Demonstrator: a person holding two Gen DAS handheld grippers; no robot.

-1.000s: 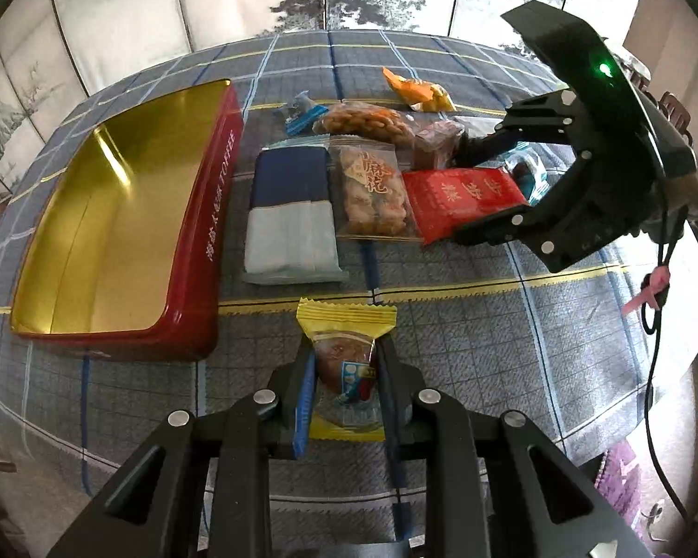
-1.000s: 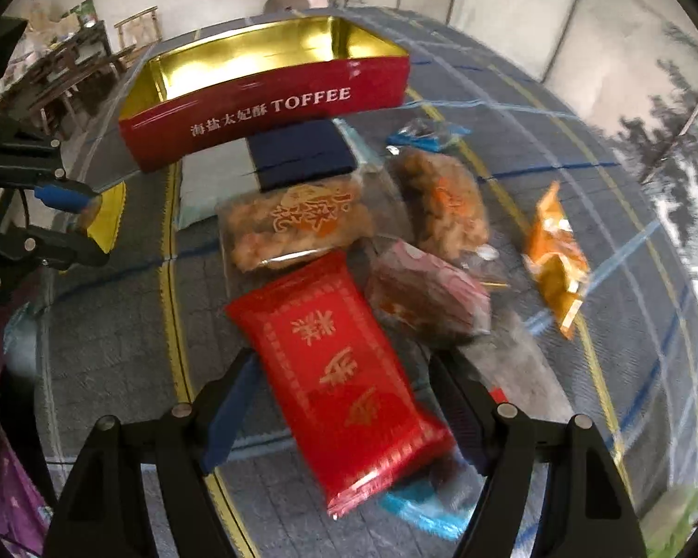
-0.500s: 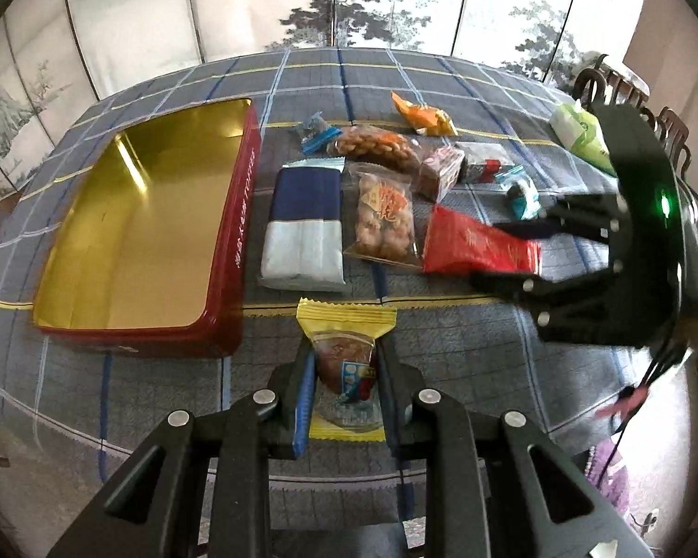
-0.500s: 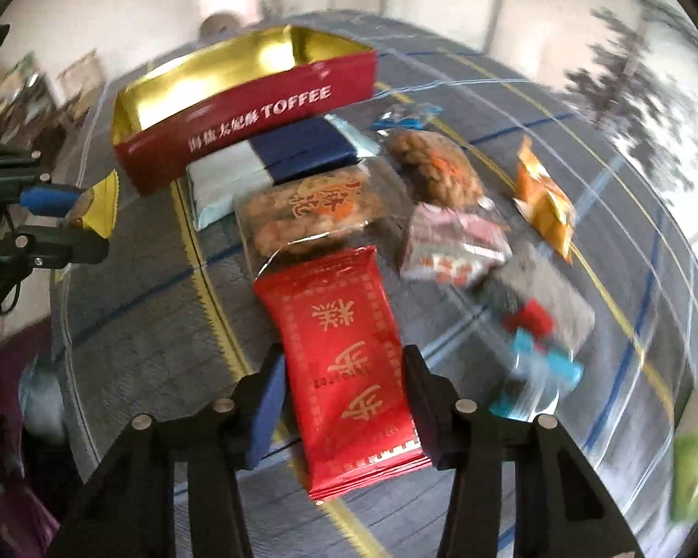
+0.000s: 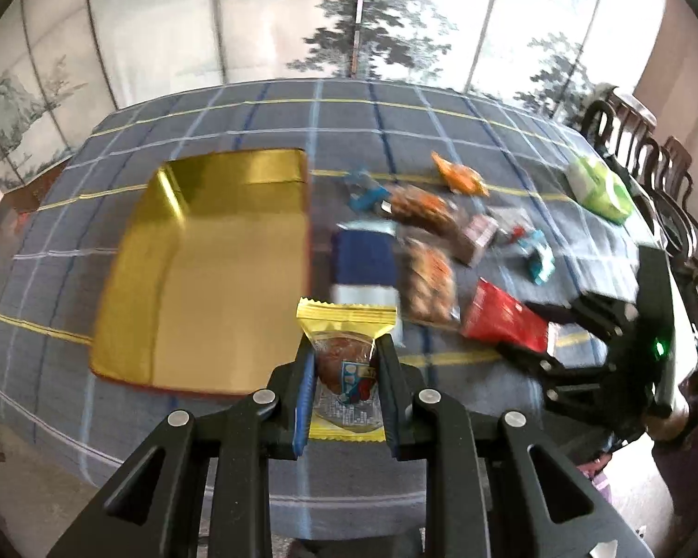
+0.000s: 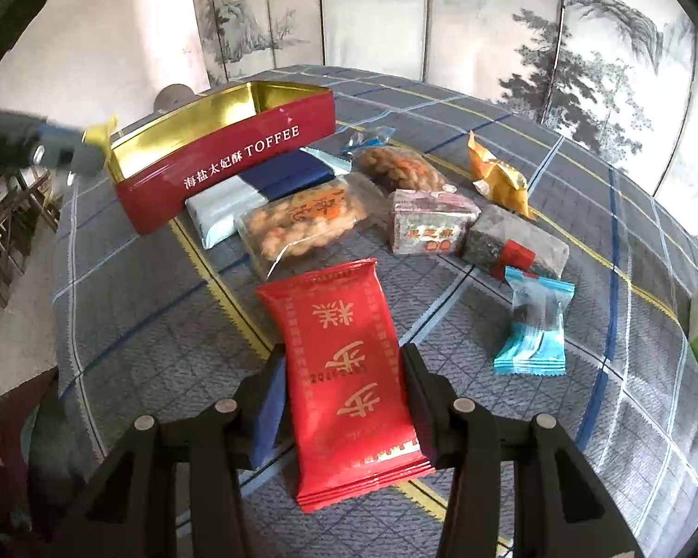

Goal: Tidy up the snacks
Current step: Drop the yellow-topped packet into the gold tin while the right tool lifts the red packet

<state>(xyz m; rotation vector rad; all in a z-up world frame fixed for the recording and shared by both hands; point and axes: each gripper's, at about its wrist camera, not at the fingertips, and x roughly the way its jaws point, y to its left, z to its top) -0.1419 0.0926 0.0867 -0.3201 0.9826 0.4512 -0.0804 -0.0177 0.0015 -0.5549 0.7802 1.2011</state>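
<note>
Plaid tablecloth [image 6: 581,418] holds most snacks loose beside the empty tin [image 5: 200,279]; left gripper [image 5: 344,372] clamps a yellow packet [image 5: 344,321], right gripper [image 6: 344,395] pinches a red packet [image 6: 344,362].

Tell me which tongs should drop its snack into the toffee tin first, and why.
Left. The left tongs are shut on the yellow-wrapped snack and hang near the toffee tin. The right tongs grip the red packet farther off, with other snacks between them and the tin.
</note>
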